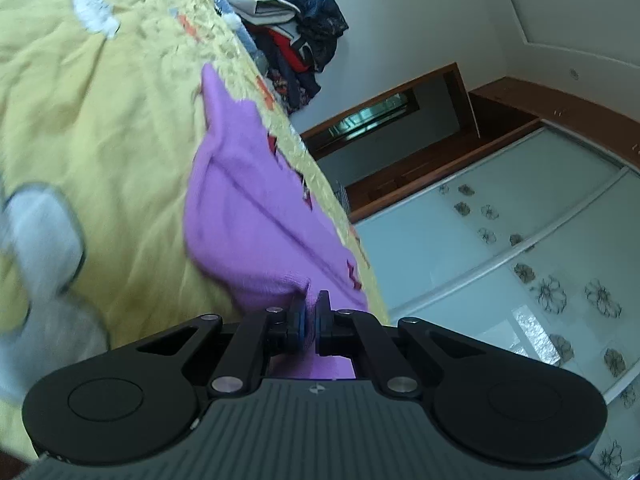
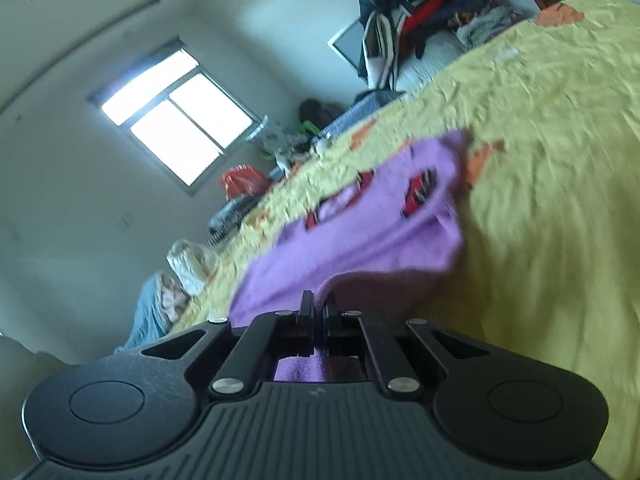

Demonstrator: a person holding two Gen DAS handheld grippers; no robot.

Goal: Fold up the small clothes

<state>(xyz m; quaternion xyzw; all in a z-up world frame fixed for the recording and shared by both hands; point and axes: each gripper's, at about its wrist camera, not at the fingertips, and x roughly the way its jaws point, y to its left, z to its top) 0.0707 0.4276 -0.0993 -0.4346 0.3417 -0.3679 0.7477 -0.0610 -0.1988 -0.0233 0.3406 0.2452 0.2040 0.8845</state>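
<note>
A small purple garment (image 1: 248, 216) with red prints lies on the yellow bedspread (image 1: 112, 128). My left gripper (image 1: 311, 306) is shut on one edge of it, and purple cloth shows between its fingers. In the right wrist view the same purple garment (image 2: 360, 224) stretches away over the bedspread (image 2: 552, 184). My right gripper (image 2: 318, 306) is shut on another edge, with the cloth lifted and curling at the fingertips. Both views are tilted and blurred.
A pile of dark and red clothes (image 1: 296, 28) sits at the far end of the bed, seen too in the right wrist view as a heap of clothes (image 2: 416, 20). A glass-fronted wardrobe (image 1: 520, 248) stands beside the bed. Bags (image 2: 240, 182) and a window (image 2: 176, 116) lie on the other side.
</note>
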